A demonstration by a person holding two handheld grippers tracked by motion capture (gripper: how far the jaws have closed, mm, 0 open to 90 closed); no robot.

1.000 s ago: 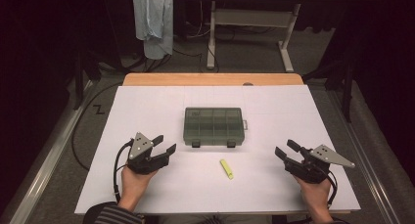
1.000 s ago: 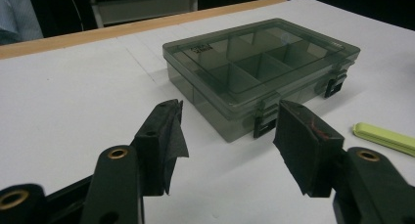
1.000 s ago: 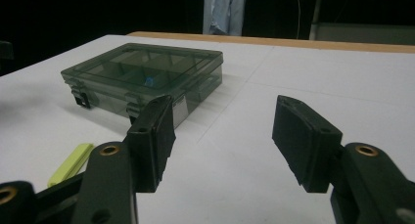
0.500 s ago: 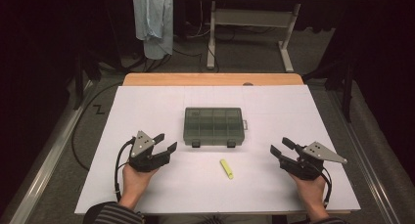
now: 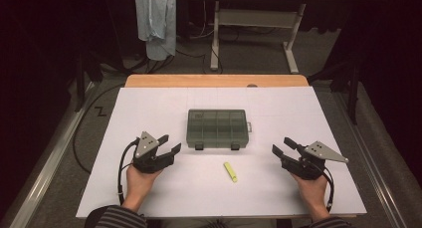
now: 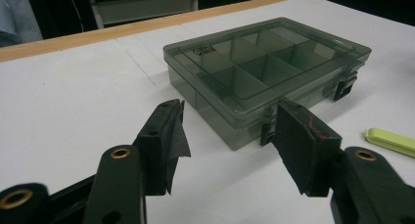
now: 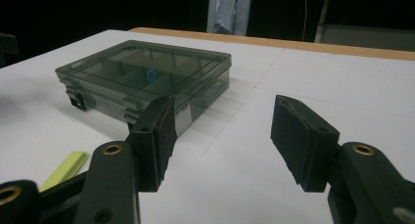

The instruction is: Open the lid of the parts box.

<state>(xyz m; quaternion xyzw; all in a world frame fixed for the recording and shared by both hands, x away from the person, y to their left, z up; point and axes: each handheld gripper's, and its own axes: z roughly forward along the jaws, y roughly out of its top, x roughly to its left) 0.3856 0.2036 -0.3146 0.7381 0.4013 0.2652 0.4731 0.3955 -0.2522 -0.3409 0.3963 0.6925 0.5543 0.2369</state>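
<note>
Right gripper nudged inward, left gripper unmoved

A table with a light wooden top shows as a bare strip along its far edge, while a large white sheet covers the rest of it up to the near edge. On the sheet, about midway across, lies a shut, smoky-green see-through compartment box with two dark latches on its near side. Just nearer than the box and a little to its right lies a small yellow-green flat piece, apart from the box and turned at a slant.
</note>
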